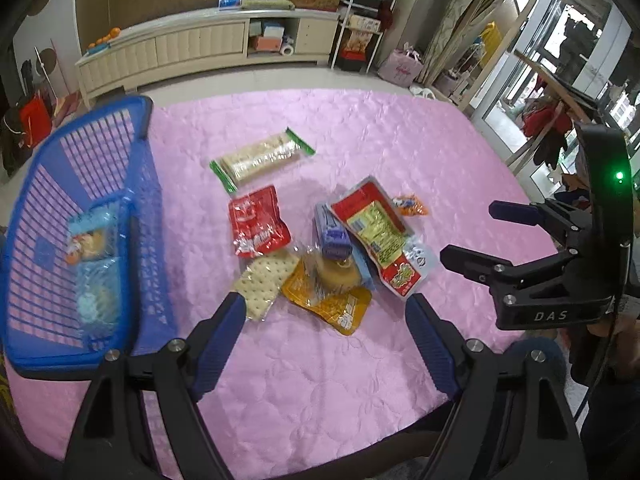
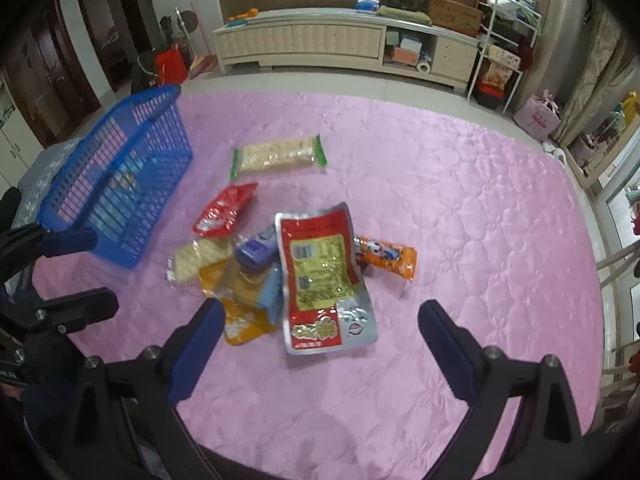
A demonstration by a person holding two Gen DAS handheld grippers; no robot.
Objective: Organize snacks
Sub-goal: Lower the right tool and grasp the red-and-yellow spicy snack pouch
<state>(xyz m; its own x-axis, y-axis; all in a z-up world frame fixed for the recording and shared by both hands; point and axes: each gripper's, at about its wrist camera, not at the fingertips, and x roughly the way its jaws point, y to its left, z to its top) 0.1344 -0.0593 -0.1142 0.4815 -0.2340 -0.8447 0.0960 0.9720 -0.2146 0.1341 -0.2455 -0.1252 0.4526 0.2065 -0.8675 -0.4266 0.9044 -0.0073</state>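
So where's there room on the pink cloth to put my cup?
The pink cloth is bare to the right of the orange packet, and also in front of the big red and silver packet, near both grippers. It is crowded in the middle pile and beside the blue basket.

Quilted pink cloth [image 1: 320,360] – satin sheen. Blue basket [image 1: 148,184] – moulded plastic lattice. Red-and-silver pouch [image 2: 324,276]: glossy foil. Cracker pack [image 1: 262,156]: clear film.
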